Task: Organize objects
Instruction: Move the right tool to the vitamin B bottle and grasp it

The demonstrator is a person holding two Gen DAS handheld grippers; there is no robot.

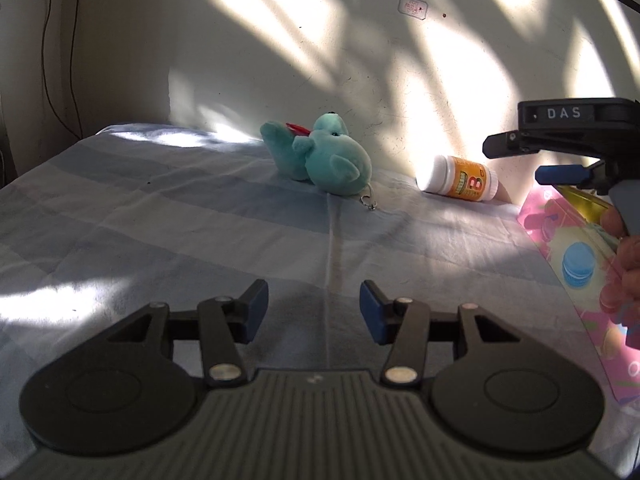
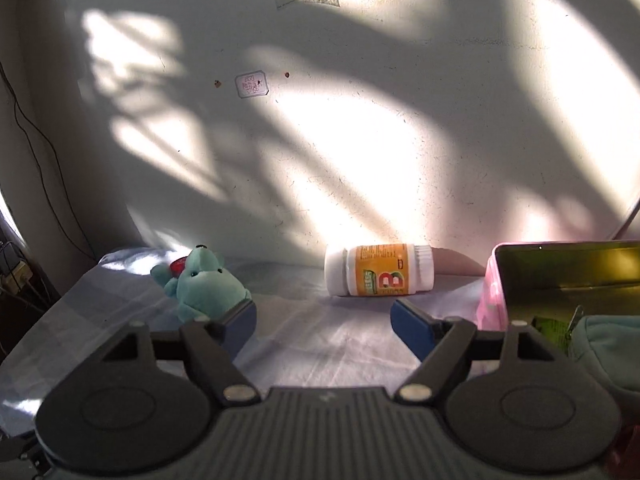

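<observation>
Pink tin [image 2: 493, 288], lid raised, at the right edge of the striped bedsheet [image 1: 200, 216]: already holds a teal soft item [image 2: 608, 344] and a green packet, by my reading the part done. Outstanding, loose on the sheet near the wall: teal plush seal [image 1: 320, 156] at centre, orange vitamin bottle [image 1: 460, 179] on its side between seal and tin. Left gripper [image 1: 314, 308] and right gripper [image 2: 323, 318]: fingers spread, grasping nothing.

Bed [image 1: 200, 216]: plush [image 1: 320, 154], bottle [image 1: 460, 178], box [image 1: 568, 248]
</observation>
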